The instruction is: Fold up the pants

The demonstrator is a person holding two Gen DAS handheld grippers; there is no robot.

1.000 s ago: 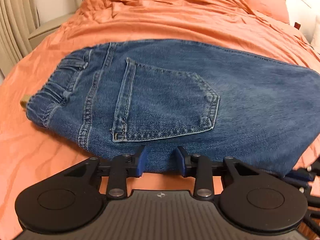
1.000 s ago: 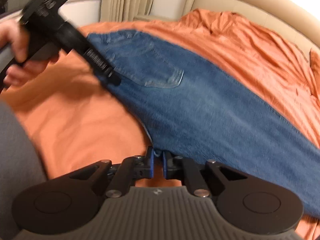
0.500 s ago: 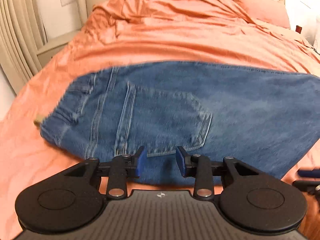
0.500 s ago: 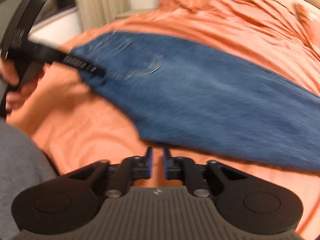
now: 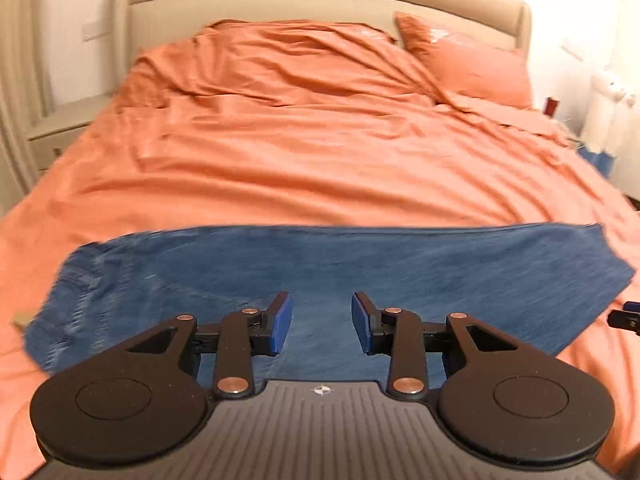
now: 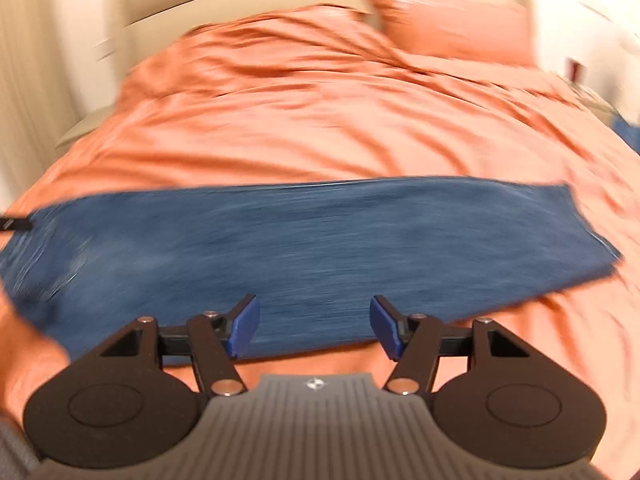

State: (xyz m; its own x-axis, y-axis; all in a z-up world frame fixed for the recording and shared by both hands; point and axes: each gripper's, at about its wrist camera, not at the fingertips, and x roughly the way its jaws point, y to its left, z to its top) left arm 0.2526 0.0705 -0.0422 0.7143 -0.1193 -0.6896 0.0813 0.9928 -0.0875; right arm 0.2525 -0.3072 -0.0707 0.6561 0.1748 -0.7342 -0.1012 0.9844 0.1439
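Blue denim pants [image 5: 328, 268] lie flat across the near part of an orange bed, folded lengthwise, waist to the left and leg ends to the right; the right wrist view shows the pants [image 6: 304, 240] as a blurred blue band. My left gripper [image 5: 321, 324] hovers above the pants' near middle, its blue pads apart with nothing between them. My right gripper [image 6: 314, 330] hangs over the near edge of the pants, its jaws opening wide and empty. A tip of the right gripper [image 5: 626, 318] shows at the right edge of the left wrist view.
The orange bedsheet [image 5: 320, 152] is rumpled behind the pants. An orange pillow [image 5: 468, 60] leans on the beige headboard [image 5: 320, 8] at the back right. A pale nightstand [image 5: 60, 120] stands at the left, and small white items [image 5: 604, 116] at the right.
Both grippers have risen and pulled back from the pants, so more of the bed shows. The right gripper let go of the pants' edge, swung right and rolled level as its jaws opened.
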